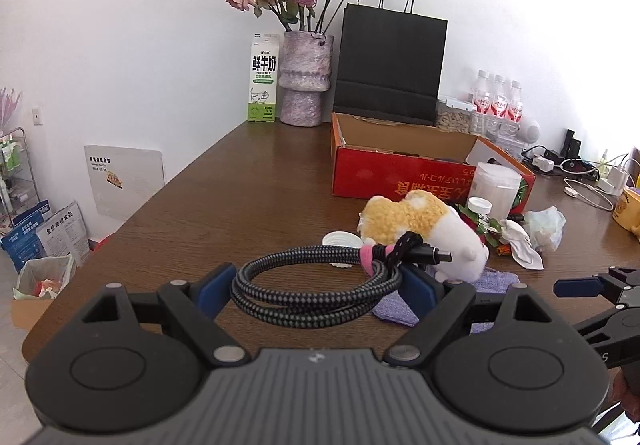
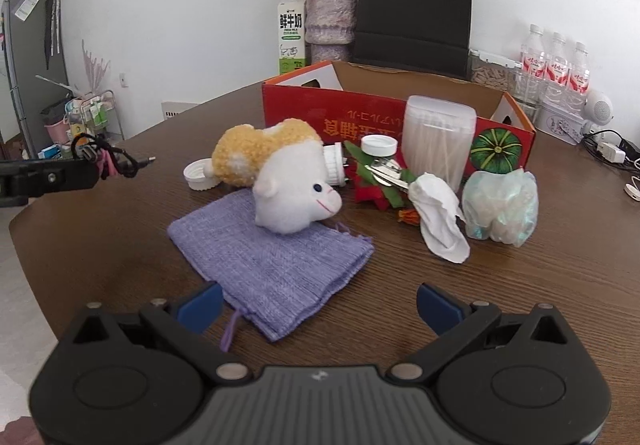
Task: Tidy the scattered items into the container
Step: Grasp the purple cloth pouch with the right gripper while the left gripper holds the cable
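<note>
My left gripper (image 1: 316,285) is shut on a coiled grey braided cable (image 1: 280,309) with a pink tie, held above the brown table (image 1: 248,189); from the right wrist view it (image 2: 48,177) hangs at the far left. The open red cardboard box (image 2: 360,113) stands behind the clutter. A yellow-and-white plush toy (image 2: 296,185) lies on a purple cloth pouch (image 2: 276,261). My right gripper (image 2: 320,305) stands open over the pouch's near corner. A white cap (image 2: 198,173), a white-capped bottle (image 2: 378,147), a swab container (image 2: 438,141), a tissue (image 2: 440,221) and a crumpled plastic bag (image 2: 500,205) lie nearby.
Behind the box stand a black paper bag (image 1: 392,65), a vase of roses (image 1: 306,77), a milk carton (image 1: 263,79) and water bottles (image 2: 556,65). Chargers and cords (image 1: 580,173) crowd the right side. The table's edge curves off at the left, with the floor below.
</note>
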